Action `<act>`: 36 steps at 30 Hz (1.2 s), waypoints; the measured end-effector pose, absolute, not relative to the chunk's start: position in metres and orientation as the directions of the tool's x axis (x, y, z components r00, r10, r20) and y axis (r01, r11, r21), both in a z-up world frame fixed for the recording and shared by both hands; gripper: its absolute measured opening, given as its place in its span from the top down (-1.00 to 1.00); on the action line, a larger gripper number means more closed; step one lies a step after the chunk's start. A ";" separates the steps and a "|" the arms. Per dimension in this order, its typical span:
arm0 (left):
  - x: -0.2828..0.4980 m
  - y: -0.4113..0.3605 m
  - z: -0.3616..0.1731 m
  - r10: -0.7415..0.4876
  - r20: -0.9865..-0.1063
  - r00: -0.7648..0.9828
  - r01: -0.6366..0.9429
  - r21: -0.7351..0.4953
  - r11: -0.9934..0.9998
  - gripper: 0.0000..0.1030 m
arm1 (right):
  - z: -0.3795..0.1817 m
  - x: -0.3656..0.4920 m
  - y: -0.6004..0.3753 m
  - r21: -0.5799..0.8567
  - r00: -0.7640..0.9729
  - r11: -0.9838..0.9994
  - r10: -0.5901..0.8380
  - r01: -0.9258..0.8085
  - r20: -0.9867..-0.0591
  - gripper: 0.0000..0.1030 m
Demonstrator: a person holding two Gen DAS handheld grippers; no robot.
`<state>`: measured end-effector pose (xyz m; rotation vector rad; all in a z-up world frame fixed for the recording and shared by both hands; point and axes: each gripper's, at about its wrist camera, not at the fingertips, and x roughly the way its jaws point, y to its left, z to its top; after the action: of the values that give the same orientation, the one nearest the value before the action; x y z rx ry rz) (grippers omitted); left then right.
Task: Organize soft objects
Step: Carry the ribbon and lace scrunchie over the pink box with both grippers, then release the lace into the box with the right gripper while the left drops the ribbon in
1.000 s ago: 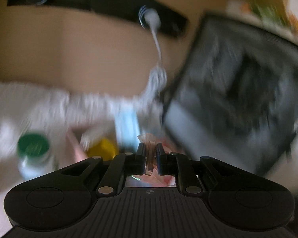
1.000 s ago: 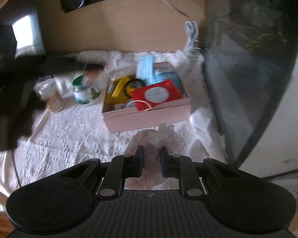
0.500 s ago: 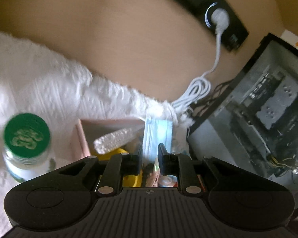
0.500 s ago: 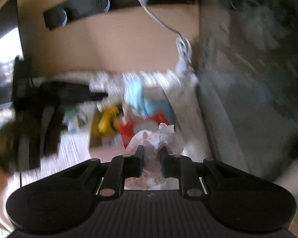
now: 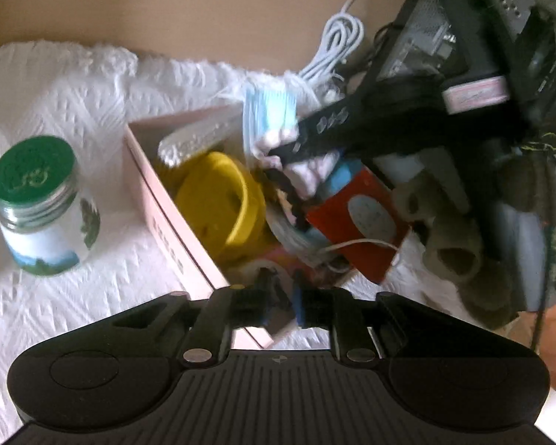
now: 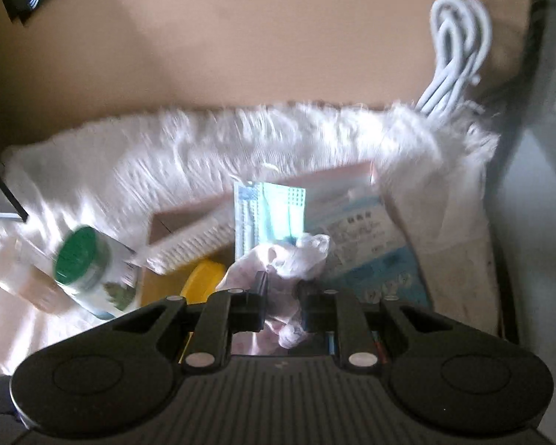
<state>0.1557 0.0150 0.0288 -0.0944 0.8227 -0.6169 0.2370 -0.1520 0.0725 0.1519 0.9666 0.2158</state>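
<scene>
The right gripper (image 6: 281, 296) is clamped on a crumpled pale pink cloth (image 6: 289, 256) at the lower centre of its own view, the fabric bunched between the two fingers and spilling above and below them, right over the open pink box (image 6: 337, 172). That view shows the box's far side: a stack of blue face masks (image 6: 268, 215) standing against the back wall, a printed blue-and-white packet (image 6: 367, 248) to the right of them, a white brush (image 6: 189, 244) to the left and a yellow piece (image 6: 202, 282) below it. A green-lidded jar (image 6: 89, 267) lies blurred at the lower left on the white cloth mat (image 6: 189, 141), and a coiled white cable (image 6: 456, 44) hangs at the upper right. The left wrist view alone shows the right gripper from outside (image 5: 352, 126), a dark shape reaching in from the upper right with the pink cloth (image 5: 311, 170) under its tip, above the box (image 5: 166, 215). Only here do the yellow bowl (image 5: 222, 204), a red pouch (image 5: 359, 222) and the upright jar (image 5: 37, 204) at the left come clear. The left gripper (image 5: 283, 304), at the bottom centre near the box's near corner, has its fingers slightly apart with nothing between them.
</scene>
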 end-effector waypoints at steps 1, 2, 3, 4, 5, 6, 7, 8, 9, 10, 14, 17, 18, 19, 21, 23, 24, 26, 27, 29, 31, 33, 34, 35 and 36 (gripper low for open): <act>0.158 0.016 0.028 -0.556 -0.656 0.511 0.484 -0.315 0.817 0.72 | 0.069 0.235 -0.152 0.225 0.549 0.968 0.251 -0.115 -0.798 0.68; 0.161 0.017 0.028 -0.560 -0.658 0.504 0.489 -0.317 0.813 0.74 | 0.067 0.237 -0.151 0.226 0.549 0.967 0.252 -0.116 -0.797 0.68; 0.163 0.017 0.028 -0.560 -0.661 0.499 0.496 -0.312 0.810 0.78 | 0.067 0.238 -0.150 0.225 0.550 0.967 0.251 -0.116 -0.796 0.69; 0.165 0.016 0.027 -0.555 -0.667 0.497 0.506 -0.297 0.810 0.80 | 0.067 0.240 -0.149 0.220 0.553 0.968 0.249 -0.119 -0.795 0.69; 0.166 0.014 0.027 -0.545 -0.674 0.498 0.518 -0.273 0.811 0.83 | 0.067 0.241 -0.148 0.213 0.555 0.969 0.245 -0.124 -0.795 0.69; 0.167 0.012 0.026 -0.532 -0.681 0.503 0.530 -0.244 0.812 0.84 | 0.067 0.241 -0.147 0.206 0.557 0.970 0.242 -0.128 -0.795 0.70; 0.167 0.010 0.026 -0.522 -0.687 0.506 0.542 -0.217 0.812 0.84 | 0.067 0.241 -0.147 0.200 0.558 0.971 0.239 -0.131 -0.794 0.70; 0.166 0.008 0.026 -0.512 -0.691 0.511 0.555 -0.190 0.810 0.85 | 0.068 0.242 -0.145 0.195 0.559 0.972 0.237 -0.135 -0.794 0.70; 0.165 0.007 0.027 -0.506 -0.693 0.514 0.568 -0.167 0.806 0.85 | 0.068 0.243 -0.145 0.191 0.560 0.972 0.235 -0.138 -0.795 0.70; 0.166 0.007 0.027 -0.501 -0.696 0.515 0.580 -0.147 0.801 0.85 | 0.068 0.245 -0.145 0.188 0.561 0.972 0.234 -0.140 -0.794 0.70; 0.169 0.013 0.026 -0.477 -0.694 0.540 0.600 -0.081 0.796 0.88 | 0.069 0.252 -0.148 0.196 0.563 0.971 0.239 -0.136 -0.792 0.72; 0.175 0.020 0.027 -0.444 -0.688 0.574 0.576 -0.046 0.816 0.88 | 0.070 0.255 -0.147 0.195 0.564 0.972 0.237 -0.134 -0.791 0.72; 0.176 0.023 0.027 -0.433 -0.686 0.585 0.568 -0.035 0.823 0.88 | 0.070 0.256 -0.146 0.192 0.564 0.972 0.235 -0.136 -0.792 0.72; 0.179 0.025 0.028 -0.429 -0.684 0.590 0.559 -0.037 0.828 0.88 | 0.070 0.257 -0.145 0.189 0.563 0.972 0.234 -0.138 -0.792 0.72; 0.181 0.031 0.029 -0.446 -0.678 0.584 0.546 -0.078 0.834 0.87 | 0.069 0.259 -0.142 0.182 0.559 0.973 0.230 -0.141 -0.797 0.72; 0.177 0.037 0.032 -0.454 -0.666 0.592 0.525 -0.108 0.844 0.87 | 0.068 0.258 -0.140 0.174 0.550 0.973 0.230 -0.153 -0.803 0.67; 0.175 0.040 0.033 -0.453 -0.660 0.600 0.512 -0.119 0.851 0.87 | 0.068 0.257 -0.140 0.175 0.544 0.973 0.230 -0.153 -0.807 0.66; 0.171 0.049 0.036 -0.465 -0.643 0.609 0.481 -0.166 0.861 0.86 | 0.073 0.254 -0.140 0.182 0.529 0.972 0.233 -0.147 -0.816 0.59; 0.169 0.054 0.038 -0.474 -0.637 0.608 0.471 -0.191 0.861 0.85 | 0.077 0.251 -0.142 0.193 0.527 0.970 0.241 -0.145 -0.815 0.47; 0.162 0.063 0.044 -0.484 -0.619 0.619 0.454 -0.220 0.863 0.79 | 0.092 0.236 -0.147 0.240 0.538 0.957 0.290 -0.162 -0.792 0.07; 0.155 0.073 0.049 -0.483 -0.600 0.638 0.433 -0.239 0.869 0.77 | 0.110 0.216 -0.153 0.254 0.586 0.951 0.308 -0.175 -0.750 -0.24; 0.147 0.083 0.053 -0.471 -0.588 0.657 0.402 -0.255 0.879 0.76 | 0.128 0.194 -0.158 0.222 0.642 0.959 0.283 -0.176 -0.713 -0.24; 0.145 0.084 0.053 -0.465 -0.586 0.664 0.390 -0.260 0.884 0.76 | 0.135 0.184 -0.161 0.209 0.663 0.962 0.271 -0.174 -0.698 -0.24; 0.143 0.086 0.054 -0.457 -0.586 0.669 0.377 -0.263 0.888 0.76 | 0.140 0.174 -0.165 0.192 0.681 0.968 0.251 -0.163 -0.688 -0.24; 0.143 0.086 0.054 -0.458 -0.588 0.667 0.373 -0.269 0.888 0.76 | 0.142 0.168 -0.167 0.181 0.685 0.972 0.236 -0.152 -0.689 -0.24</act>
<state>0.1429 0.0864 0.0544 -0.1294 0.6980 -0.4702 0.1678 -0.1670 0.1418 0.1121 0.7872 0.2177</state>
